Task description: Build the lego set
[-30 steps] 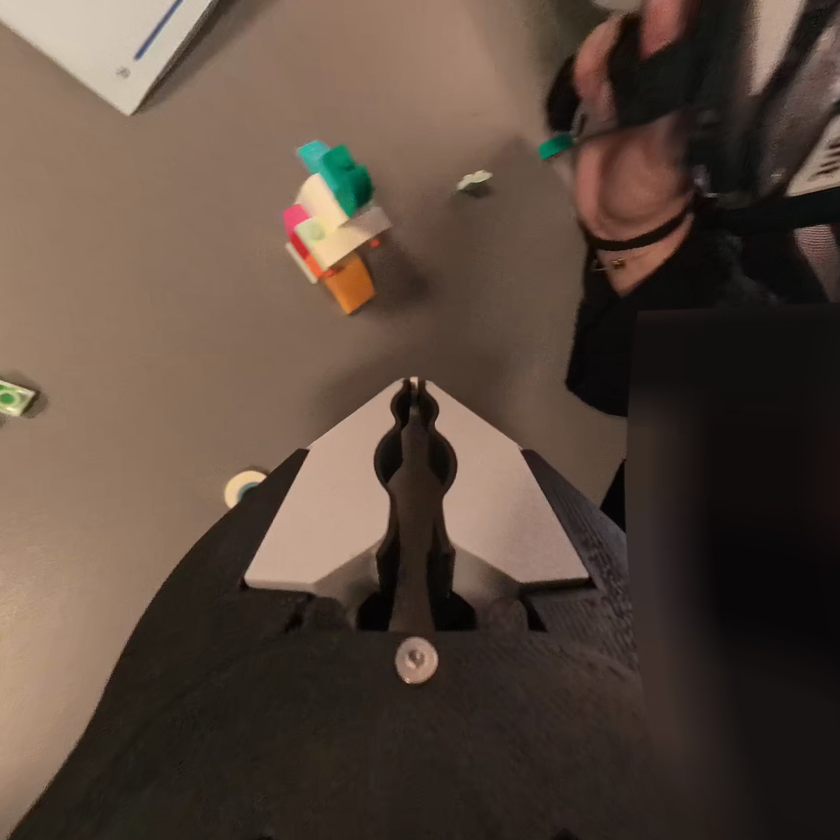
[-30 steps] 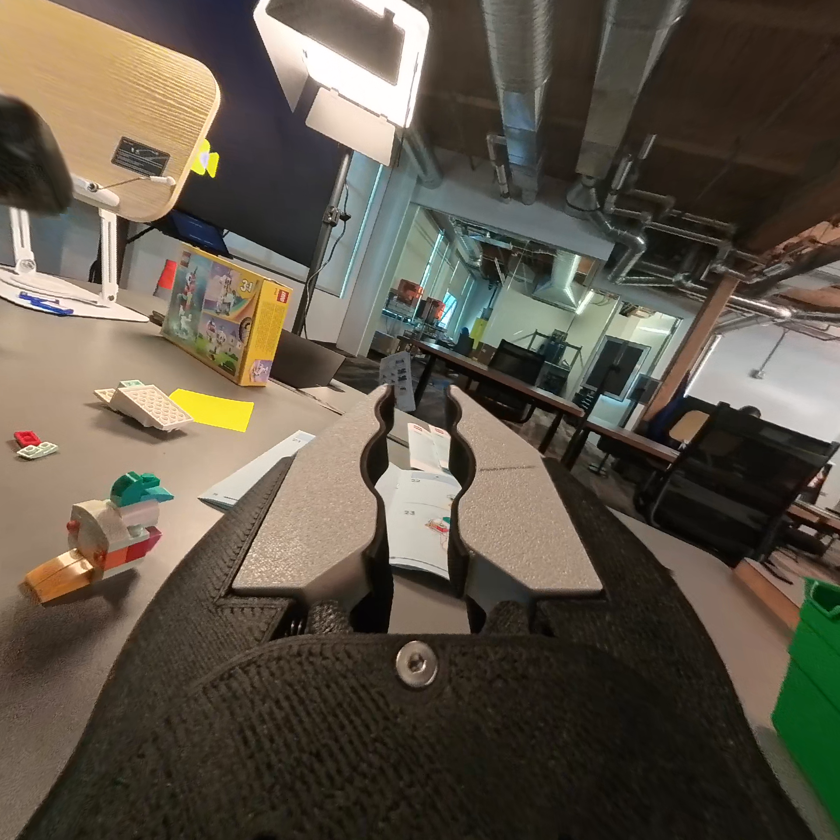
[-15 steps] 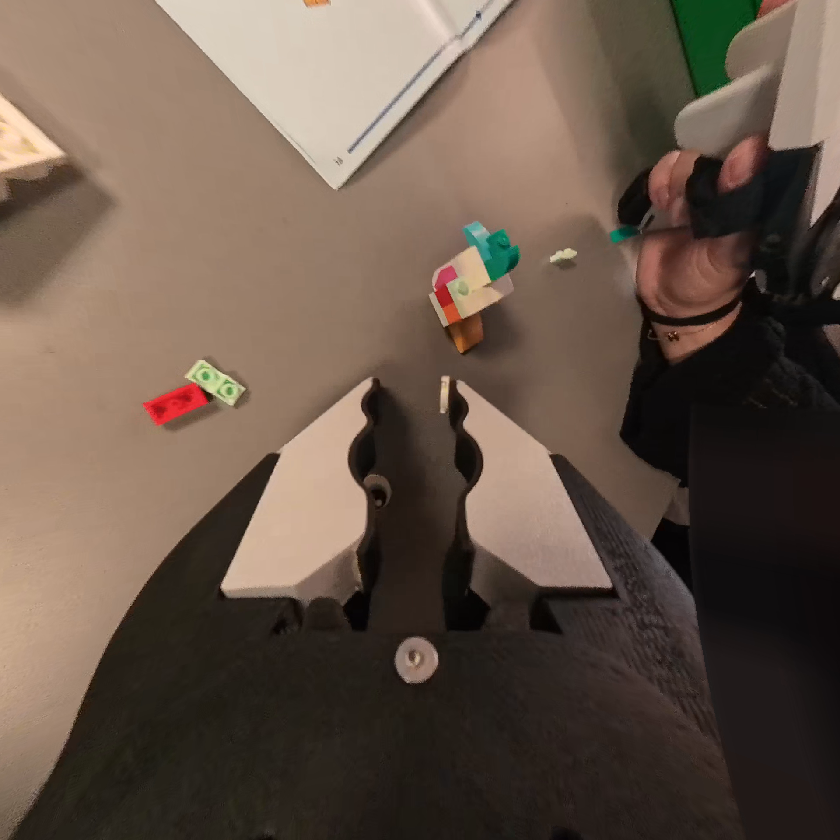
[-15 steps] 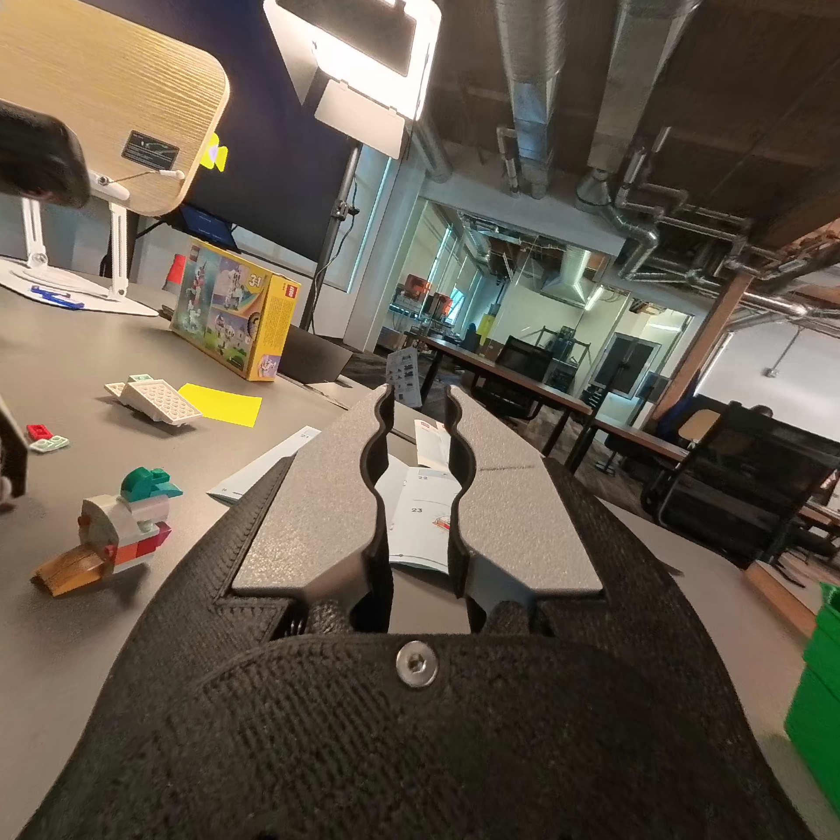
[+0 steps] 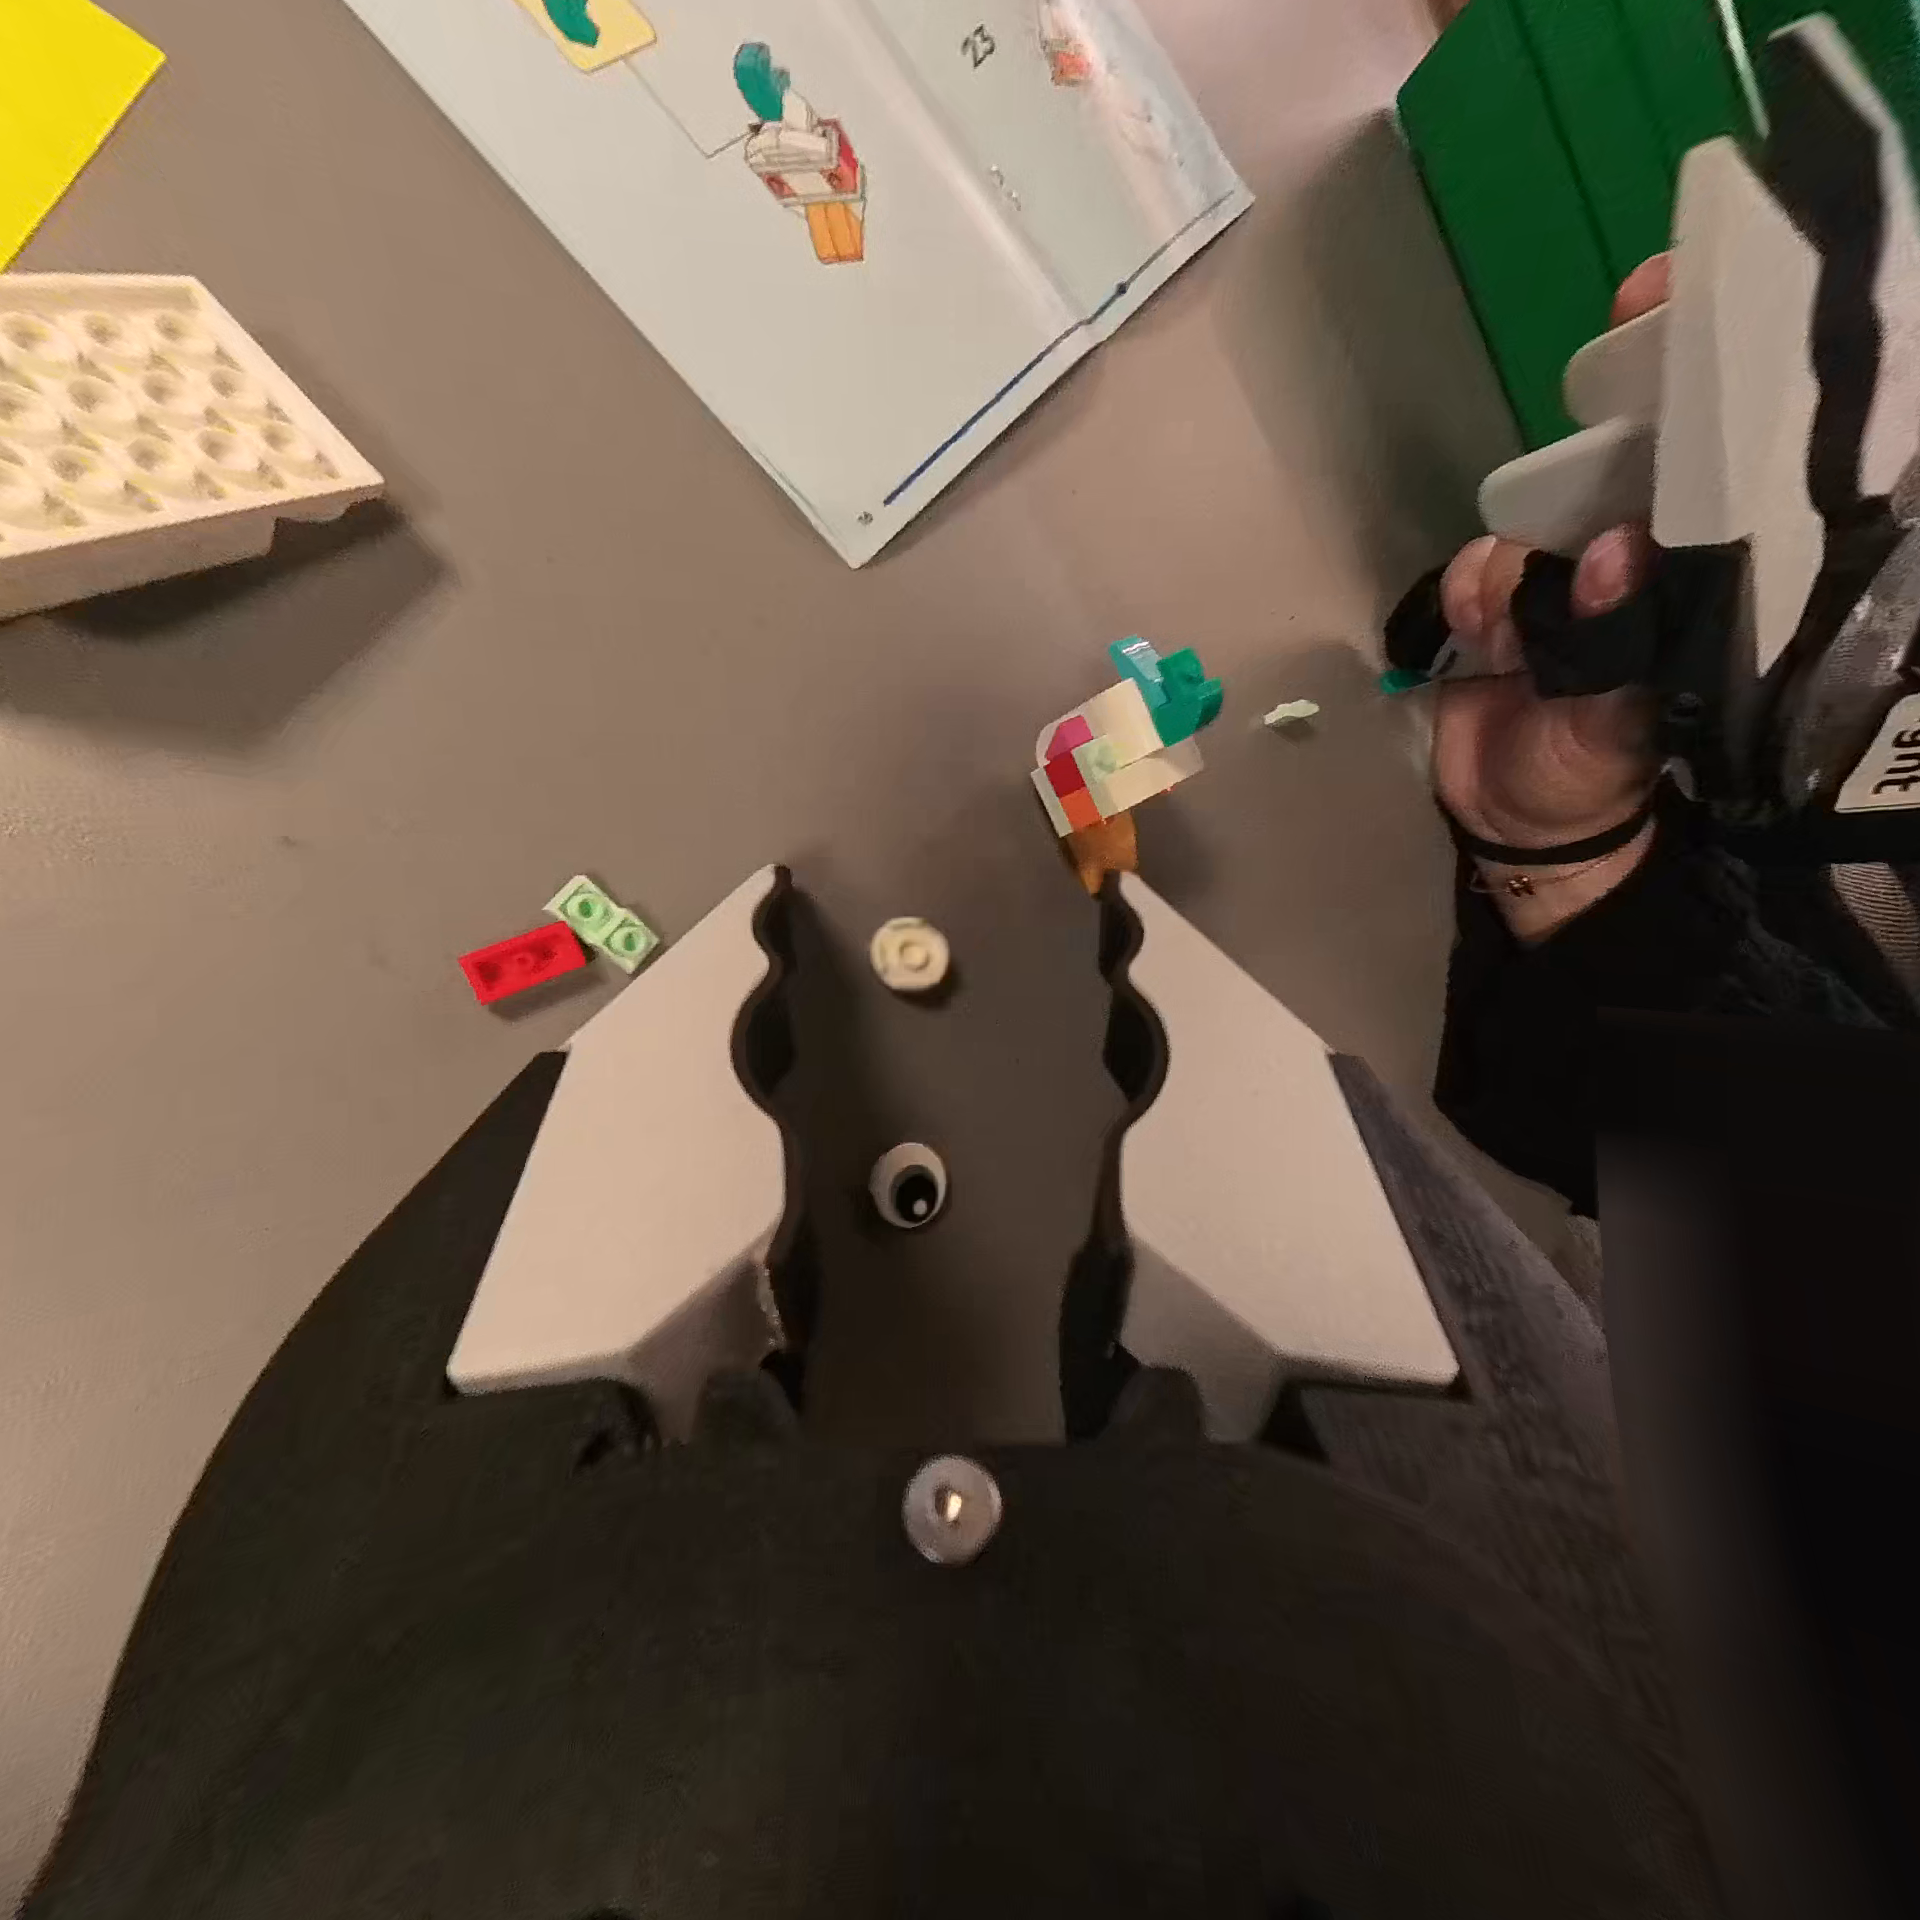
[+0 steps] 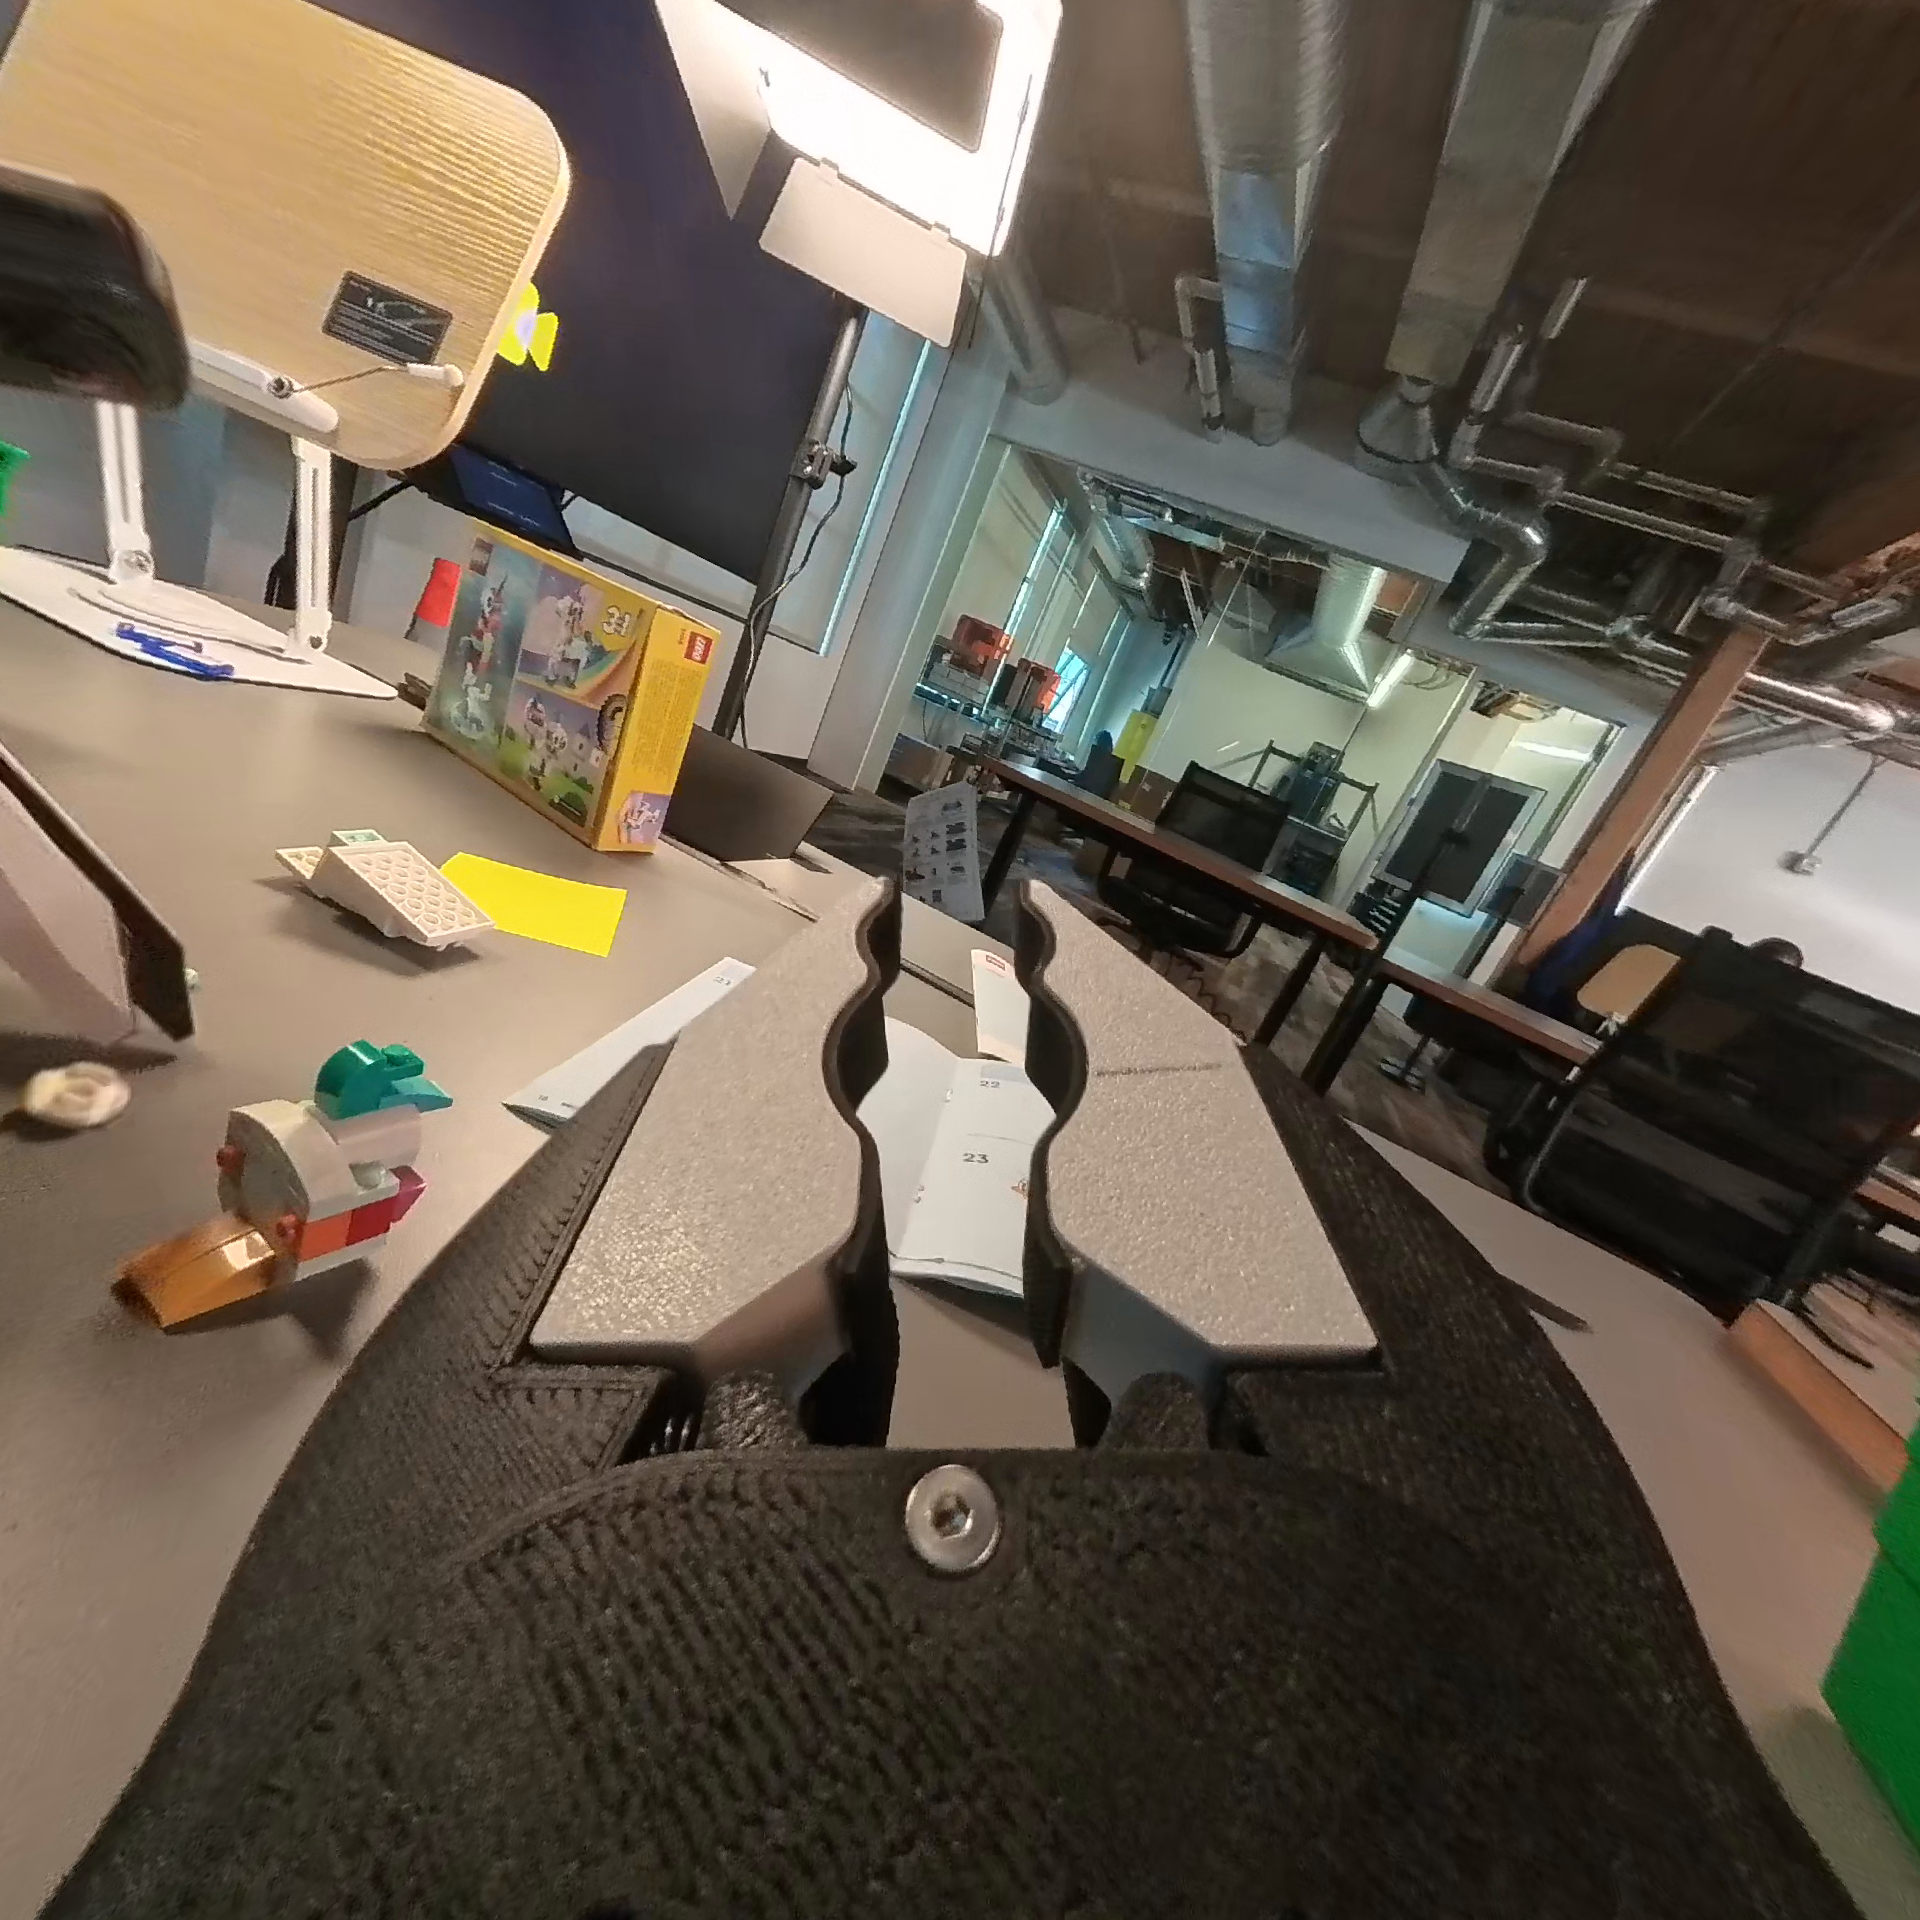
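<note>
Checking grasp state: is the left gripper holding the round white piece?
No, the left gripper is open and the round white piece lies on the table between its fingers, touching neither.

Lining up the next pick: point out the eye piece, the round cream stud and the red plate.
eye piece [image 5: 908, 1187]: left wrist view, on its black pupil.
round cream stud [image 5: 910, 954]: left wrist view, on its top centre.
red plate [image 5: 520, 963]: left wrist view, on its studded top.

table [image 5: 312, 779]: plain grey
model [image 5: 1122, 753]: white, teal, red, pink, orange, tan
round tile [image 5: 910, 956]: cream
eye tile [image 5: 908, 1187]: white, black pupil
plates [image 5: 561, 948]: one red, one pale green
sheet [image 5: 52, 104]: yellow
bin [image 5: 1538, 187]: green
box [image 6: 571, 707]: yellow, pictures
</note>
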### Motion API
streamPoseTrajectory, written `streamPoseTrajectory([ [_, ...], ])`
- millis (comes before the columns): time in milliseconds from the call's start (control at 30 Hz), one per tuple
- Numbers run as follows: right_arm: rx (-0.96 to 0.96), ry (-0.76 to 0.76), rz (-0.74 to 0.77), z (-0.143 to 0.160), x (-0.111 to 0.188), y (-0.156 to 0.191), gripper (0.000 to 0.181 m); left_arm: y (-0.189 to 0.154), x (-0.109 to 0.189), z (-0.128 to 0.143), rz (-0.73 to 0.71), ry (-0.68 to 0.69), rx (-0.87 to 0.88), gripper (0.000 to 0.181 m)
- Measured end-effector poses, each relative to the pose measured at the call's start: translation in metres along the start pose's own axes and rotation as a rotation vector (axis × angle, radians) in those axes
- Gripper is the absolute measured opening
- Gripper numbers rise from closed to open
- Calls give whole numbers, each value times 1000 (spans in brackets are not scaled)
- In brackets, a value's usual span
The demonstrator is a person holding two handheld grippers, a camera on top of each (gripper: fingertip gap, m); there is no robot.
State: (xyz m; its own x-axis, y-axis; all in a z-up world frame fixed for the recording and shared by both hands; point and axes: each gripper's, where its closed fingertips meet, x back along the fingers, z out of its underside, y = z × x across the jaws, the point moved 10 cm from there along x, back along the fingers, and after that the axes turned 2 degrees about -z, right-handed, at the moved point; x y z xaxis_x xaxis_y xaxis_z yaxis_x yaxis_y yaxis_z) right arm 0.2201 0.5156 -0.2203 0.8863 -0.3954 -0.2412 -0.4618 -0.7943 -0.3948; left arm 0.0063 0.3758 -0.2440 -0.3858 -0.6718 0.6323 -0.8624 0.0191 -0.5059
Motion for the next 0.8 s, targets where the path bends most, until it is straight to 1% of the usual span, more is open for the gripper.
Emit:
streamPoseTrajectory([
  [67,8,-3,4,-1,0,0,19,-4,3,1,-2,-45,-34,62],
  [133,16,-10,7,-2,0,-1,19,-7,6,1,-40,-102,-87,65],
  [200,20,-11,-1,-3,1,1,19,-9,8,0,-79,-166,-141,64],
  [400,50,-4,-8,-2,0,4,19,-23,11,0,-133,-375,-314,65],
  [467,49,-2,-5,-2,0,3,19,-25,10,1,-167,-407,-375,66],
  [567,60,3,-5,-2,0,4,19,-26,10,3,-244,-444,-459,77],
  [667,66,8,-8,-1,0,5,19,-24,12,6,-321,-514,-503,82],
  [733,63,10,-11,-1,0,5,19,-21,14,8,-344,-556,-495,85],
  [800,59,0,-18,-2,0,5,20,-17,16,9,-350,-562,-477,85],
])
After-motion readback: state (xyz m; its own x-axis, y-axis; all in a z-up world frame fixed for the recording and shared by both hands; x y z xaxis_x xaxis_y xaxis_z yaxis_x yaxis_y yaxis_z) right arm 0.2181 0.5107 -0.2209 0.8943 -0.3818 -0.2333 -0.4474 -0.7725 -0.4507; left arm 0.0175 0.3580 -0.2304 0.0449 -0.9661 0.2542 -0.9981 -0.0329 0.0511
